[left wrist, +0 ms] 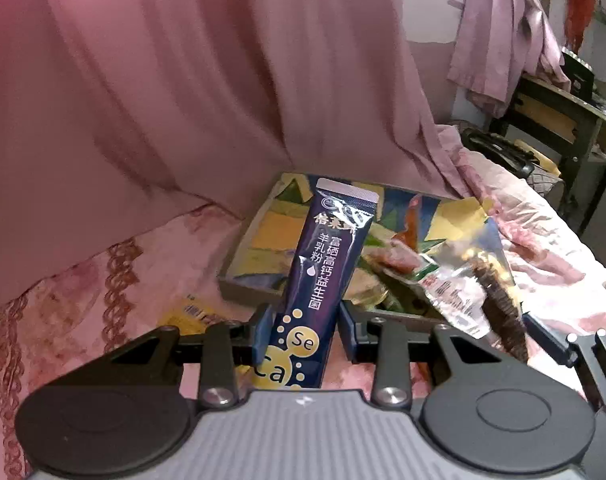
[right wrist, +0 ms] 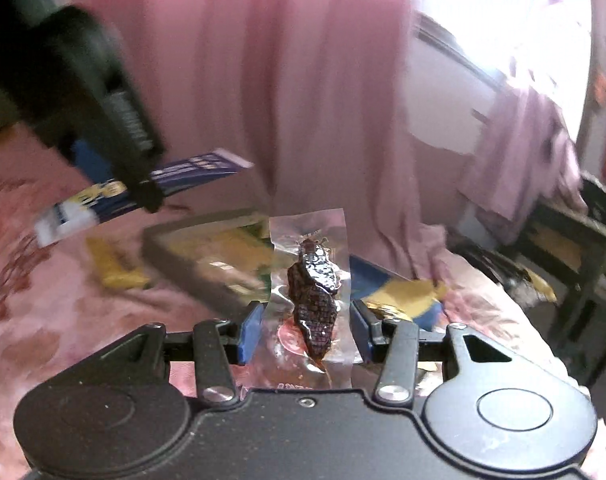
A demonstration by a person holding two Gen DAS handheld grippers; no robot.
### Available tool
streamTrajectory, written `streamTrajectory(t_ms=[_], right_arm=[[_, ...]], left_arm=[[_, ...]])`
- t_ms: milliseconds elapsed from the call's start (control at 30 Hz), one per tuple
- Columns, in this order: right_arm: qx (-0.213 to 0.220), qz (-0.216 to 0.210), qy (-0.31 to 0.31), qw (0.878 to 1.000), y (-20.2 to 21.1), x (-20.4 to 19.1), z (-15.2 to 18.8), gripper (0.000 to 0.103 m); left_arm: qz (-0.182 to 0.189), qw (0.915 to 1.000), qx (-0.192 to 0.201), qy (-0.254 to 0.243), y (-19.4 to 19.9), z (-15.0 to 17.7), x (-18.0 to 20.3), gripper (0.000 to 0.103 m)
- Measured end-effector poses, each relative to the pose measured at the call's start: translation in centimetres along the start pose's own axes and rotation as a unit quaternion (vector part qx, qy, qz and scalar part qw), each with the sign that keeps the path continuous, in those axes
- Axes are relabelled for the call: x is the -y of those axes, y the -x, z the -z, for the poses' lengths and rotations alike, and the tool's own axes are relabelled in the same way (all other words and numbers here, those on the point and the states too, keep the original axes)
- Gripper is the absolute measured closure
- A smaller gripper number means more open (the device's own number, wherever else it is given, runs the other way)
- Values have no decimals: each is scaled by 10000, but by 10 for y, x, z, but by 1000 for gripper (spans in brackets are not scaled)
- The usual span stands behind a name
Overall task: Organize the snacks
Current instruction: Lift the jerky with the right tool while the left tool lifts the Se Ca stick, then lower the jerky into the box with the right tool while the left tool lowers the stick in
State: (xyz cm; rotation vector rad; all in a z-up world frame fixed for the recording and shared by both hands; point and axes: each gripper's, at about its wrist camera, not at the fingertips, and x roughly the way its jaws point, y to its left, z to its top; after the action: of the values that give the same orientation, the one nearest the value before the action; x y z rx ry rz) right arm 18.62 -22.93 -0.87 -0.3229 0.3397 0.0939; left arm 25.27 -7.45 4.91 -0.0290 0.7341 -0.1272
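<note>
Reading "Se" and "Ca", navy sachet (left wrist: 323, 280) in left gripper (left wrist: 305, 334)

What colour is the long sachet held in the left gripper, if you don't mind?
Dark navy sachet with yellow dots and white lettering; the left wrist view shows it best.

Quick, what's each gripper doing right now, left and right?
Left gripper: closed on the dark blue powder sachet.
Right gripper: closed on the clear packet of dark dried meat.
</note>
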Motion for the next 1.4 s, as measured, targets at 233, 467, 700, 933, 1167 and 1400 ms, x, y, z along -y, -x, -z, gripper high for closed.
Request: streamTrajectory(t_ms=[233,467,700,933,1167,1400], right_arm=[[-146,205,-776,9967,-15,38,-2,54],[-74,222,-993,9948,-38,51,-6,54],[-153,124,-1119,9935,-60,58,3,54],[-261,13,-1315,9910,-77,63,16,53],[-391,0,-1535,9874,-95,71,19,53],[-428,-106,-1445,9885,-102,66,20,52]], left_arm=[[209,9993,-101,299,-20,-20,15,64],[220,9989,-88,416,-43,-45,30,64],[235,9974,-204,648,-71,-58,42,64],[169,9968,-414,669,-108,-57,52,64],[137,9941,-596,896,-136,-52,53,64],[111,9939,-690,850,-148,-47,52,66]])
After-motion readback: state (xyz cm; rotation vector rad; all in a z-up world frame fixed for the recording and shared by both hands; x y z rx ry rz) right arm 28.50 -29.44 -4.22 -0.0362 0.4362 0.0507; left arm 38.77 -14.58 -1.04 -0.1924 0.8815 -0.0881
